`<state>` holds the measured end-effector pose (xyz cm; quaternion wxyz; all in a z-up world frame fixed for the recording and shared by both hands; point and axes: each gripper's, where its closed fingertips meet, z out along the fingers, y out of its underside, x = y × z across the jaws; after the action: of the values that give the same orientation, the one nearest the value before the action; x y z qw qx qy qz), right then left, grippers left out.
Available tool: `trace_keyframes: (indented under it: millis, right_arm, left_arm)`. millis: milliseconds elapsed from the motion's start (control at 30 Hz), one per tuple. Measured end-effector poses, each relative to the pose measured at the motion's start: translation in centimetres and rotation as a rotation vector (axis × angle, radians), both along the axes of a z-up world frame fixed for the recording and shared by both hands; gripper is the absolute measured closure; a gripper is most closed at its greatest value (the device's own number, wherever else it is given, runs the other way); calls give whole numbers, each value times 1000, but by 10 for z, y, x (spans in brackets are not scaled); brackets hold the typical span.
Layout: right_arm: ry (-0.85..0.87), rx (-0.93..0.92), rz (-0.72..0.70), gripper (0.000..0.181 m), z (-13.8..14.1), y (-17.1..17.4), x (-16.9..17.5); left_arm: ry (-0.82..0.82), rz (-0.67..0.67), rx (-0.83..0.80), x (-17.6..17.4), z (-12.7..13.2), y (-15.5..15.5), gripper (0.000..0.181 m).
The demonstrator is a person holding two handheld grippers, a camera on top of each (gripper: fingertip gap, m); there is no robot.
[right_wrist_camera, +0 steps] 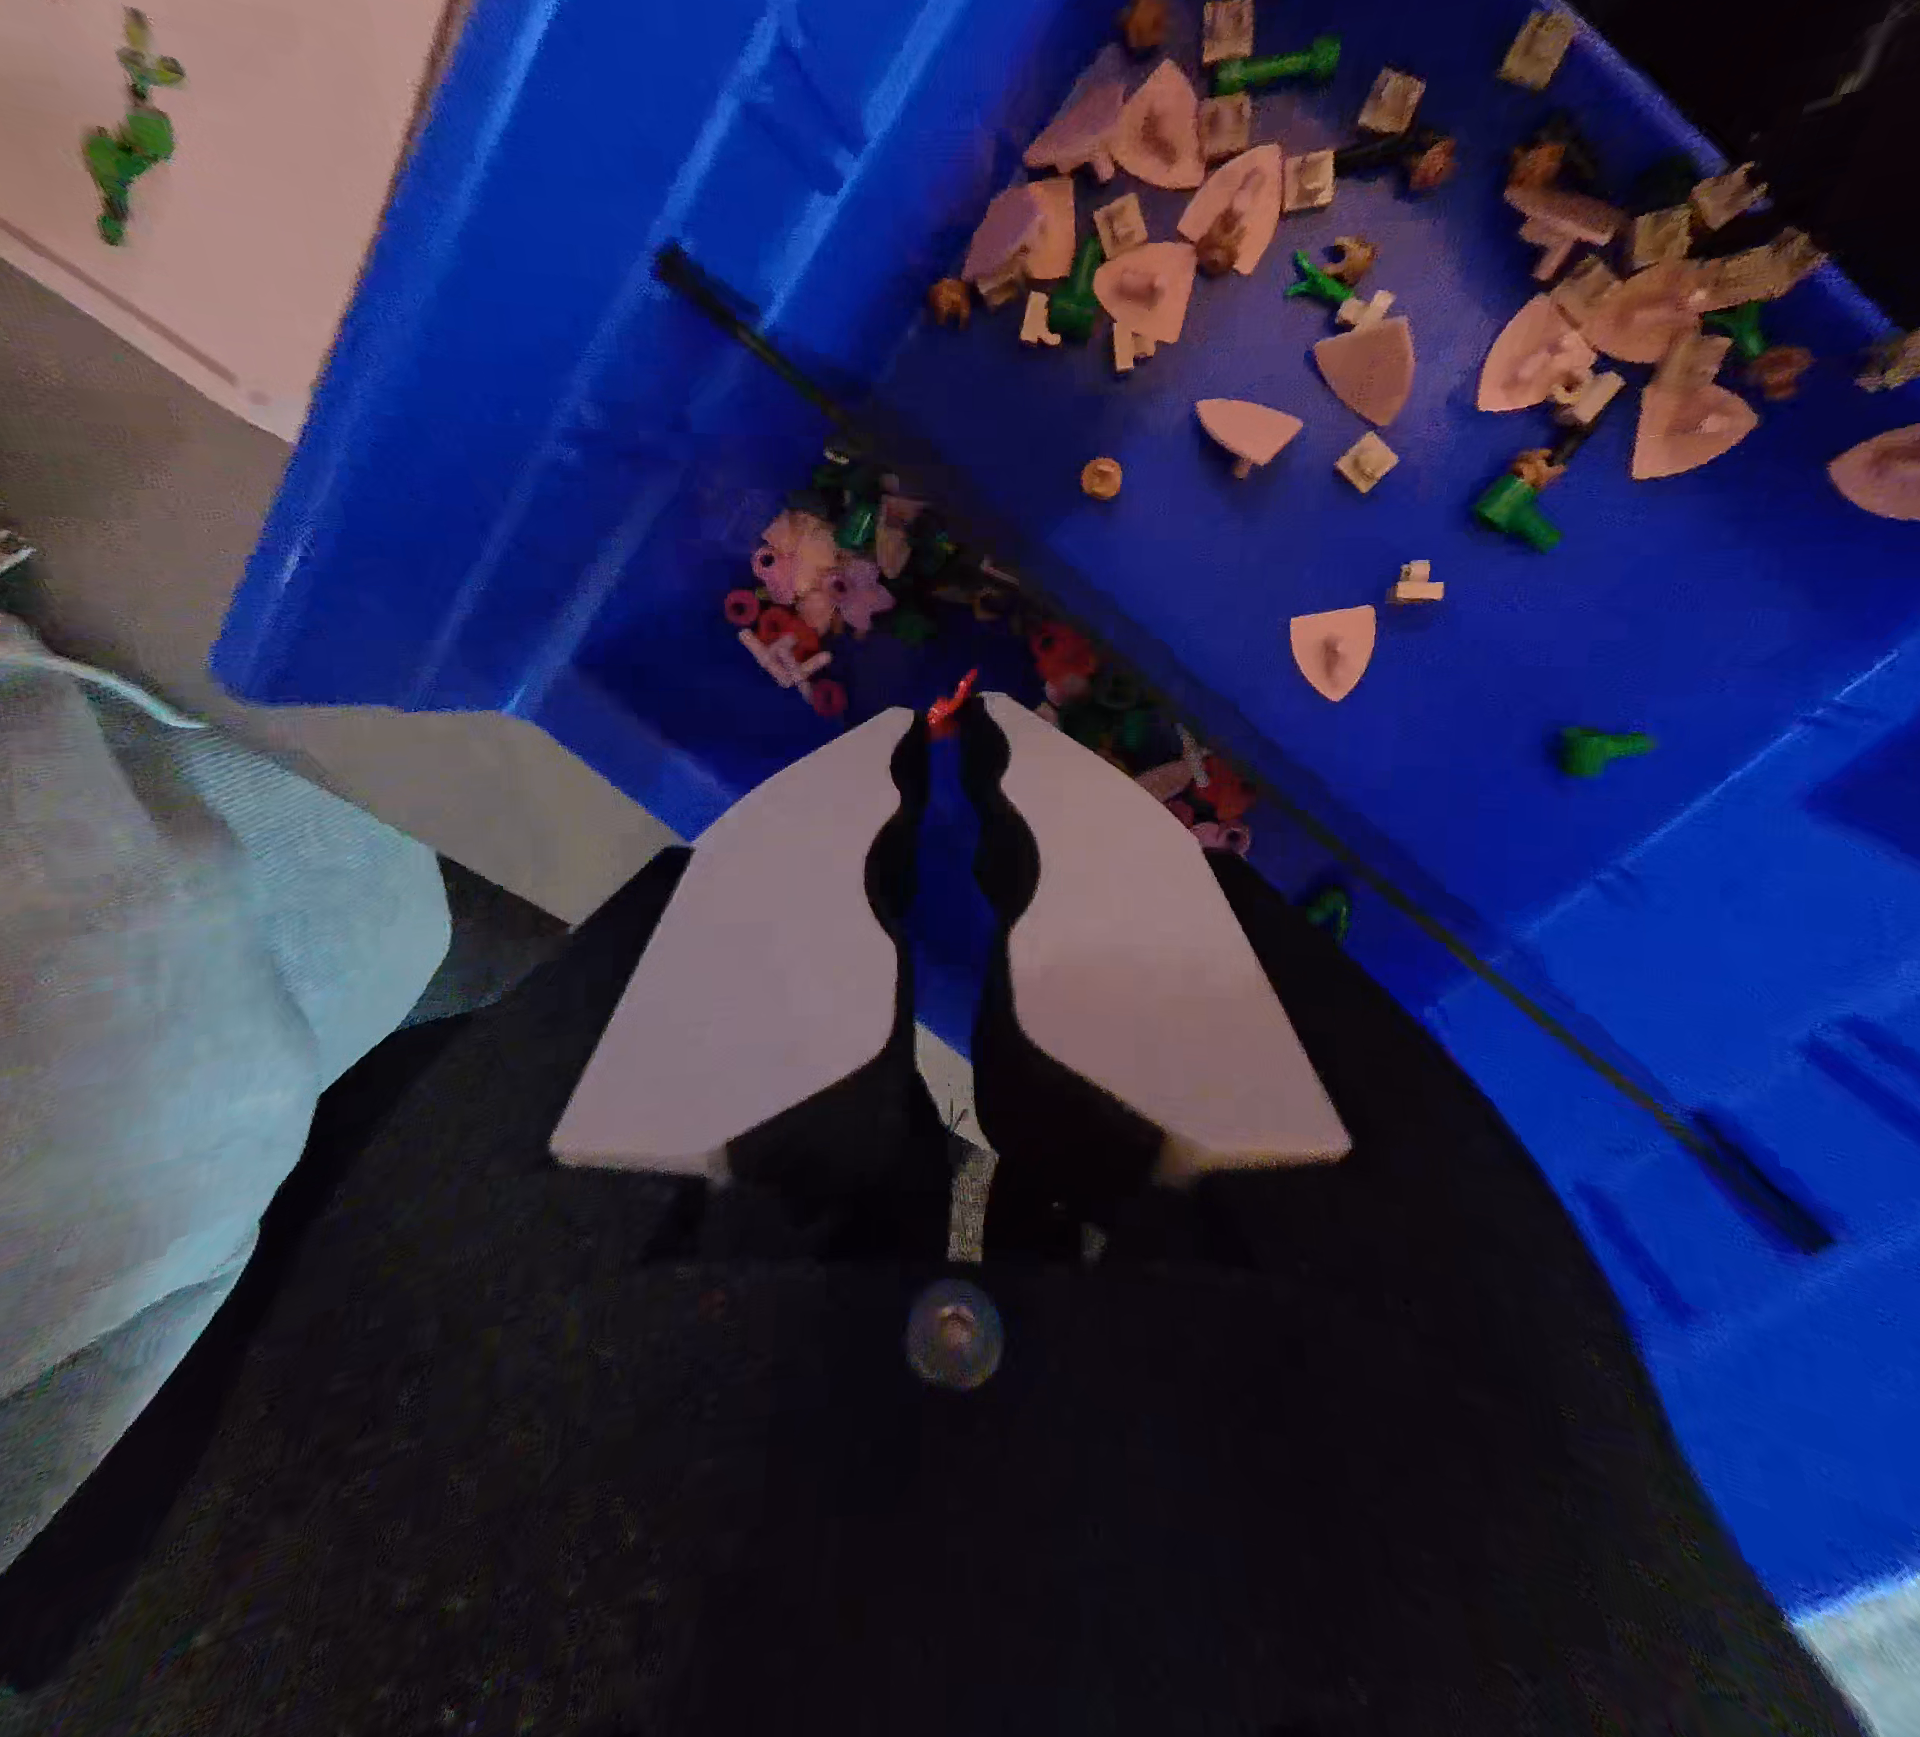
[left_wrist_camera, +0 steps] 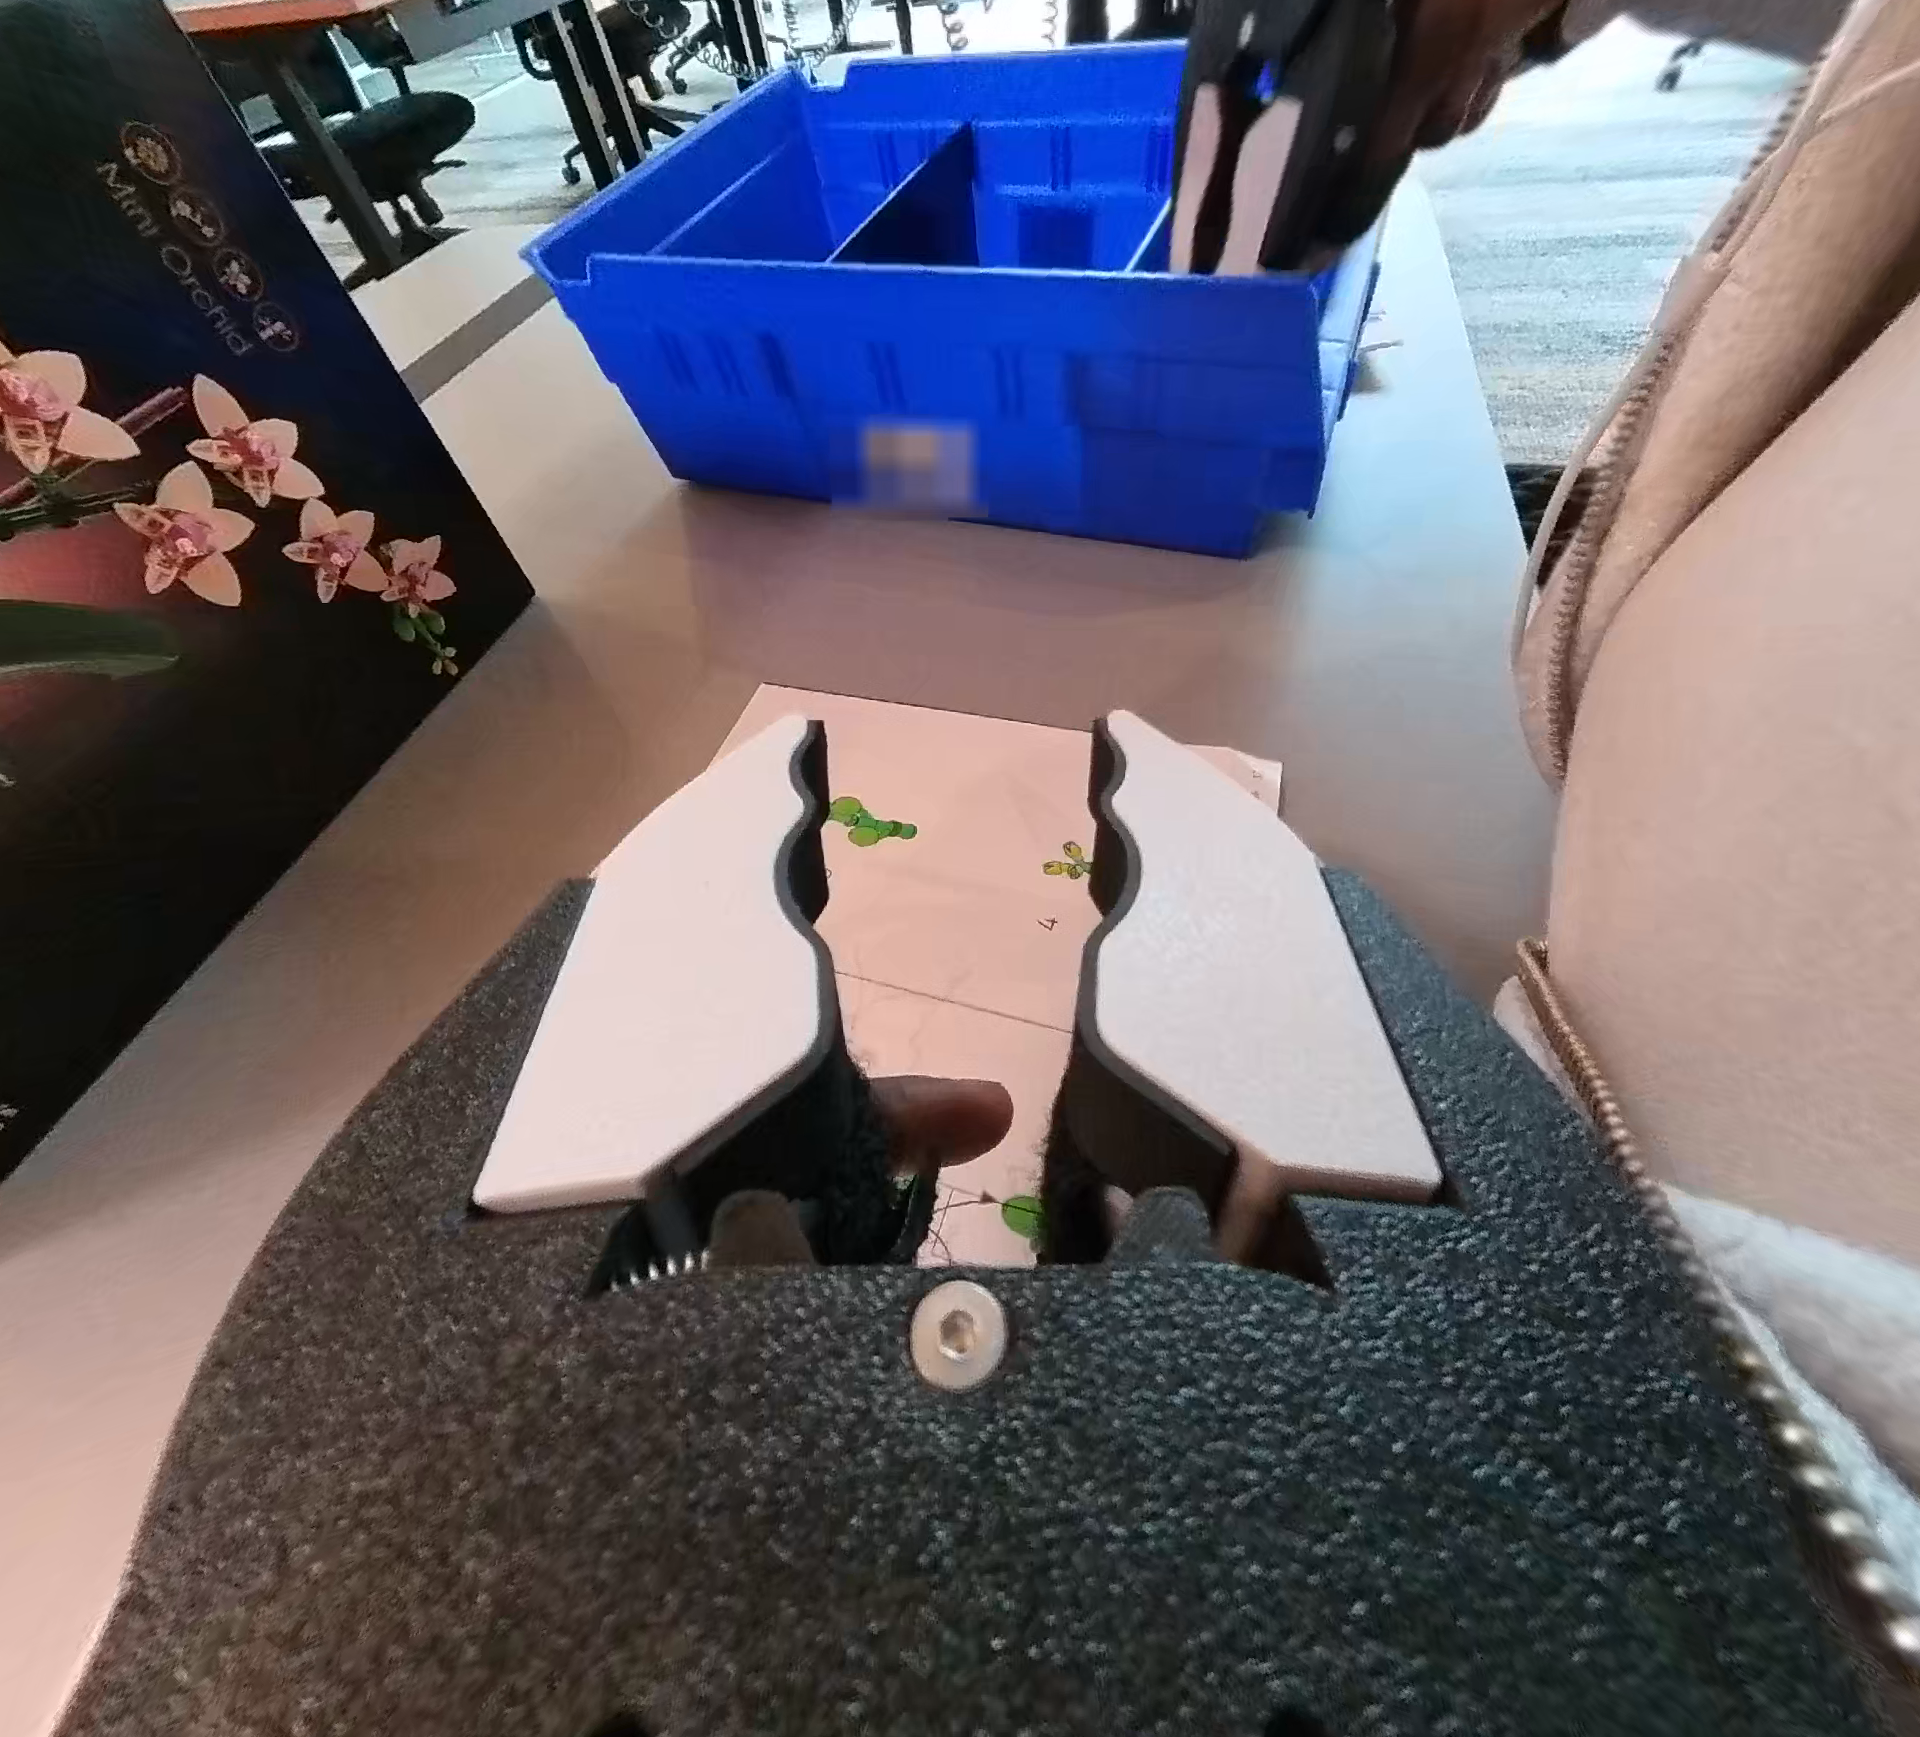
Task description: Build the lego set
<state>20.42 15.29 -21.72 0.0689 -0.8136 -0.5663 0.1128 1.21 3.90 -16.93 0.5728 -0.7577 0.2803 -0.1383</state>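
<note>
My left gripper (left_wrist_camera: 958, 731) is open and empty, held low over a printed instruction sheet (left_wrist_camera: 956, 866) on the table. A blue divided bin (left_wrist_camera: 935, 357) stands beyond it. My right gripper (left_wrist_camera: 1242, 248) reaches down into the bin's right side. In the right wrist view, the right gripper (right_wrist_camera: 948, 719) is shut on a small red lego piece (right_wrist_camera: 954, 700) at its fingertips, above the bin's narrow compartment of red, pink and green pieces (right_wrist_camera: 821, 586). Across a dark divider (right_wrist_camera: 1143, 711), the wider compartment holds several white petal pieces (right_wrist_camera: 1361, 362) and green stem pieces (right_wrist_camera: 1517, 513).
The dark lego set box with orchid pictures (left_wrist_camera: 208, 492) stands at the left of the grey table (left_wrist_camera: 644, 607). A person's light jacket sleeve (left_wrist_camera: 1714, 648) fills the right side. The instruction sheet (right_wrist_camera: 260, 77) lies beside the bin wall (right_wrist_camera: 623, 233). Office desks and chairs stand behind.
</note>
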Motion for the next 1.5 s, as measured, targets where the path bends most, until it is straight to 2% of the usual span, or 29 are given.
trace_keyframes:
  millis: [133, 233, 300, 467, 633, 667, 733, 867, 933, 1033, 1300, 1400, 1500]
  right_arm:
    - [257, -109, -12, 176, 23, -4, -3]
    - [585, -231, -68, 176, 52, -3, -15]
    - [726, -302, -114, 176, 64, 0, -15]
    - [1006, -483, -231, 176, 91, 8, -11]
    - [1126, -589, -321, 175, 101, 13, -6]
    - [1109, -577, -341, 175, 97, 15, -4]
    - [967, -487, -332, 175, 78, 15, 2]
    - [395, -104, -297, 175, 19, 27, 35]
    - [152, 38, -247, 173, 7, 34, 51]
    - [-64, 149, -187, 158, 2, 41, 66]
    - [-94, 205, -133, 154, 7, 41, 70]
    - [-138, 254, -179, 163, 15, 46, 78]
    - [-122, 232, -208, 164, 15, 43, 74]
  left_arm:
    - [9, 1, 2, 4, 0, 4, 134]
    - [12, -4, 12, 9, 3, 4, 134]
    - [4, -8, 19, 11, 5, 3, 134]
    - [-3, -1, 19, 13, 6, 3, 134]
    - [-3, -4, 18, 17, 5, 2, 134]
    - [-2, -4, 16, 18, 4, 2, 134]
    - [3, -3, 11, 18, 2, 1, 134]
    - [10, -2, 5, 17, 0, 1, 134]
    - [13, -4, 1, 17, -1, 1, 134]
    - [27, -7, 0, 18, -1, 2, 134]
    - [43, -3, -16, 18, -7, 3, 134]
    - [49, -7, -18, 19, -7, 4, 134]
    - [50, -14, -21, 21, -8, 5, 134]
